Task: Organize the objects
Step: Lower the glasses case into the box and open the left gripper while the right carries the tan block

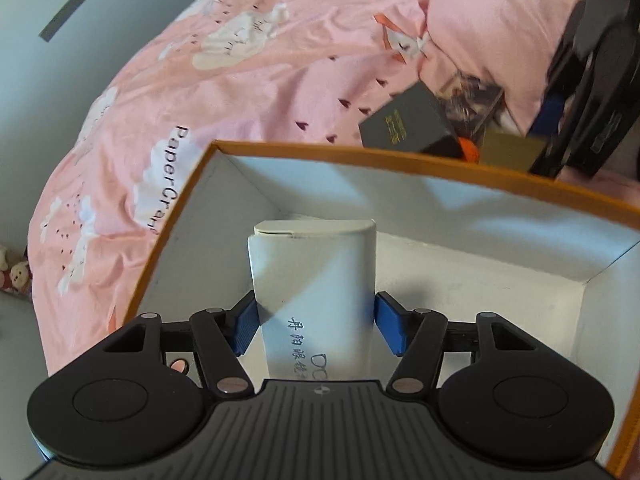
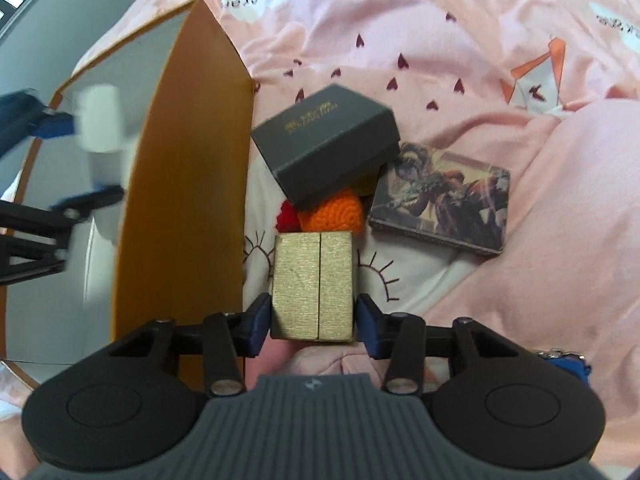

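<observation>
Left gripper [image 1: 315, 327] clamps a white case [image 1: 312, 280] inside the orange box [image 1: 360, 152]; right gripper [image 2: 313, 321] clamps a gold box [image 2: 313, 285] — at 12 o'clock, orange crochet [image 2: 334, 210] half-hidden under a grey box [image 2: 326, 142].

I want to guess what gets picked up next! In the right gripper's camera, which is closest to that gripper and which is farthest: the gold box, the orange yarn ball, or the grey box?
1. Gold box: between the right gripper's fingers.
2. Orange yarn ball: just beyond it.
3. Grey box: farthest, propped over the ball.

Pink heart-print bedspread [image 2: 400, 20], orange-walled box [image 2: 188, 184], gold box [image 2: 312, 284], grey box [image 2: 324, 140]
</observation>
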`<state>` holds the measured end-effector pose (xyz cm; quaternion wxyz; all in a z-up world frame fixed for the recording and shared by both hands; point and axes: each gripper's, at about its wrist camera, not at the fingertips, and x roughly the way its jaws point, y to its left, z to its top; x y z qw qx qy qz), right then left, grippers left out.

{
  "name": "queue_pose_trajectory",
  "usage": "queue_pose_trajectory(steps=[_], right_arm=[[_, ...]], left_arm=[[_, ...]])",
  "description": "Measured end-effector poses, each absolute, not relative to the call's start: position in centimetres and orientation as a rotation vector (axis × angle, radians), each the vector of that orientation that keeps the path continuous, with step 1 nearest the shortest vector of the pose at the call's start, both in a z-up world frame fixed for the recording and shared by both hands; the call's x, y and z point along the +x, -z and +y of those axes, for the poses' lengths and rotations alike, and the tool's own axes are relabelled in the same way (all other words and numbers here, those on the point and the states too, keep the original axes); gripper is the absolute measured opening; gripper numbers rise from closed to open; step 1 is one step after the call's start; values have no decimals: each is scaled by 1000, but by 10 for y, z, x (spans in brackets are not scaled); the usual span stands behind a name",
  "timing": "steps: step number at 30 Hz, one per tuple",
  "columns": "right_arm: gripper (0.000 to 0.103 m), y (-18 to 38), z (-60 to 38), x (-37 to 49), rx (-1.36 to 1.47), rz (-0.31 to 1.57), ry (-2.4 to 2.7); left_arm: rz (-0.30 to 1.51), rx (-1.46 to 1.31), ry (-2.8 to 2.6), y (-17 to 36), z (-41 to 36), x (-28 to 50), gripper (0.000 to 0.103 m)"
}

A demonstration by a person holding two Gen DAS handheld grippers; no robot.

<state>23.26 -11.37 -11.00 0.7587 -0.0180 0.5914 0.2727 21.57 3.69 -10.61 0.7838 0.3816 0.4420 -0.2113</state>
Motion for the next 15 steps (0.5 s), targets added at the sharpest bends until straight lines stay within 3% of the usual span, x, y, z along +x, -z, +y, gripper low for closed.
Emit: queue_pose_trajectory(steps=[15], right_arm=[[48, -9, -110, 239, 85, 1030, -733]], left_arm=[[945, 1198, 567, 160, 44, 221, 70]])
